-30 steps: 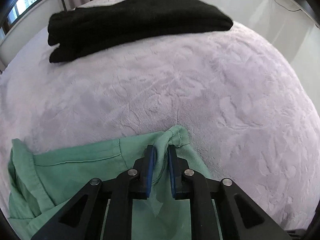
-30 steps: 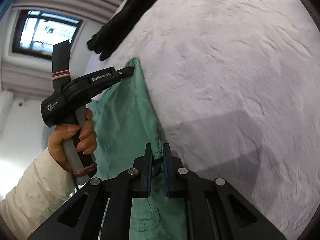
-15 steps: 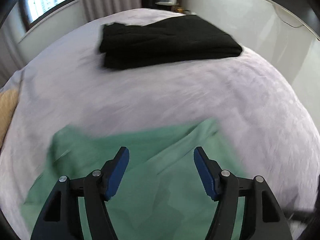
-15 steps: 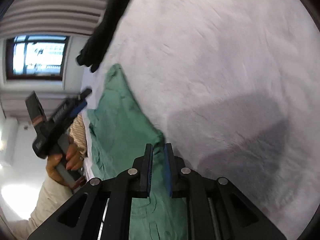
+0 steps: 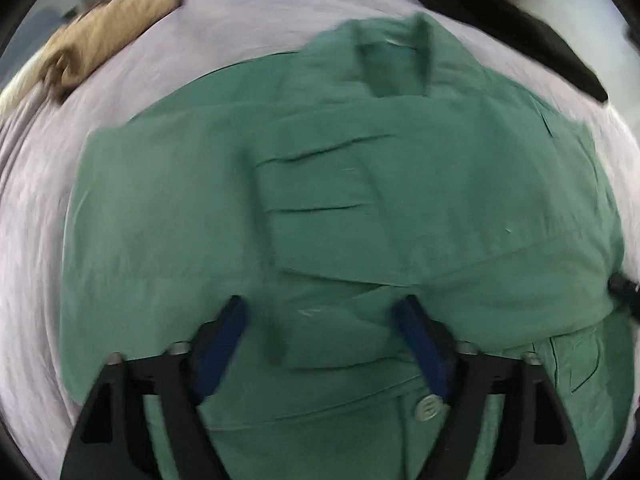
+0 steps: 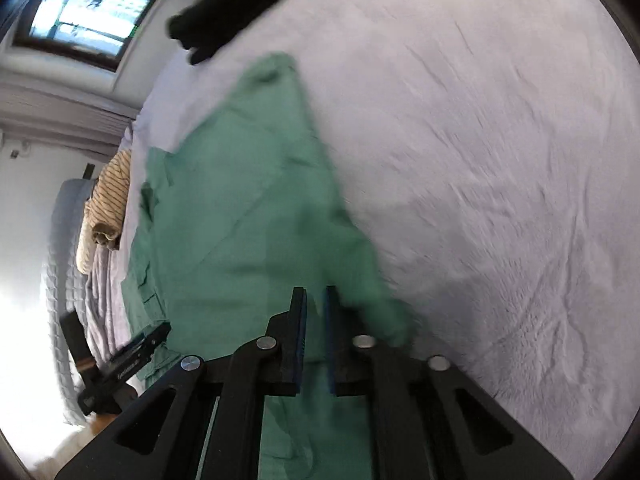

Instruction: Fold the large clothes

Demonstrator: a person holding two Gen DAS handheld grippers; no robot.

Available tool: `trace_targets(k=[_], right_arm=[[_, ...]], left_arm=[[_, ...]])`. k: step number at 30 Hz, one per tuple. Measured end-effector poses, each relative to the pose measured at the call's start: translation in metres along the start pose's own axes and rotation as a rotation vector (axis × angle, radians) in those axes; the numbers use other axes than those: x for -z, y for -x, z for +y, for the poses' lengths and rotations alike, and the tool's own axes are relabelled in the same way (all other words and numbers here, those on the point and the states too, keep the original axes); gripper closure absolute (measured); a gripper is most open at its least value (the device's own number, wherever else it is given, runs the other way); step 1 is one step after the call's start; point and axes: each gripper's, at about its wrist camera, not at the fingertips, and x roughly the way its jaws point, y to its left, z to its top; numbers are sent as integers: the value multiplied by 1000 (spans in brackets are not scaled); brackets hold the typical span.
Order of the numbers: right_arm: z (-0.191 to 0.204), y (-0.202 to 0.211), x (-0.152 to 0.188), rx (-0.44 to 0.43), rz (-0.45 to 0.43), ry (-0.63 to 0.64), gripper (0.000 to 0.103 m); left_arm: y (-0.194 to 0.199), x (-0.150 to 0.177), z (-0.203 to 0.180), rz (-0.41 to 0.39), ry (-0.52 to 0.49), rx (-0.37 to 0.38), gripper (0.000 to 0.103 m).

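Bedroom, lilac plush bed (image 6: pixel 500 160) as the work surface, window (image 6: pixel 86 20) off its far left corner. Green shirt (image 5: pixel 340 200) lies spread mid-bed, collar toward the far edge, side panels already turned in over the middle, so it reads as partway through the fold.

Left hand-held gripper (image 5: pixel 320 344): jaws spread wide, nothing between the blue pads, hanging over the shirt's near hem by a button (image 5: pixel 427 407). My read is it's free so the cloth can settle flat and it can take a new hold.

Right hand-held gripper (image 6: pixel 316 336): jaws nearly pressed together with green cloth running between them at the shirt's right edge; looks like a pinch on that edge, though motion blur keeps me from being sure of contact. Holding there would keep the edge taut and aligned for the next fold.

Black folded garment (image 5: pixel 520 28) sits toward the bed's far right corner, tan striped garment (image 6: pixel 106 216) at the left edge. Both apart from the shirt, likely done and pending piles.
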Motion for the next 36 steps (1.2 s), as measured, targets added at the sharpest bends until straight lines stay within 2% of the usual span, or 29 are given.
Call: trace_targets(k=[3, 4, 7, 9, 10, 12, 13, 14, 16, 20, 22, 24, 28, 30, 32, 34, 36], right_arm=[[-1, 14, 1, 46, -22, -11, 97], [2, 20, 4, 64, -28, -5, 93], [11, 35, 13, 114, -29, 20, 92], [25, 37, 18, 142, -26, 40, 91], [32, 40, 21, 157, -23, 51, 86], [43, 43, 29, 178, -16, 70, 67], [50, 42, 33, 188, -12, 79, 51], [54, 42, 38, 190, -4, 86, 47], [66, 38, 49, 198, 29, 95, 47], [78, 32, 71, 217, 77, 106, 47], [84, 31, 82, 230, 97, 117, 47], [88, 30, 90, 240, 115, 121, 46], [96, 31, 103, 252, 138, 120, 35], [100, 33, 108, 259, 144, 129, 31], [106, 36, 114, 273, 147, 149, 22], [110, 41, 118, 278, 147, 167, 21], [114, 44, 123, 287, 155, 181, 18]], left_arm=[[11, 3, 11, -6, 18, 14, 18], [15, 4, 12, -9, 12, 14, 18], [27, 10, 20, -12, -14, -43, 18], [31, 17, 26, -2, -11, -51, 18], [34, 22, 31, 8, 2, -49, 18], [39, 30, 40, 26, 18, -52, 18], [42, 36, 43, 35, 24, -63, 18], [46, 46, 50, 41, 26, -78, 18], [53, 57, 55, 42, 34, -111, 18], [68, 83, 70, 38, 68, -111, 18], [74, 90, 75, 31, 88, -116, 2], [81, 93, 80, 36, 119, -110, 0], [90, 109, 88, 65, 155, -100, 0], [97, 117, 88, 73, 144, -120, 0], [102, 113, 88, 78, 131, -138, 0], [109, 122, 87, 82, 142, -136, 0], [115, 114, 95, 90, 155, -132, 0]])
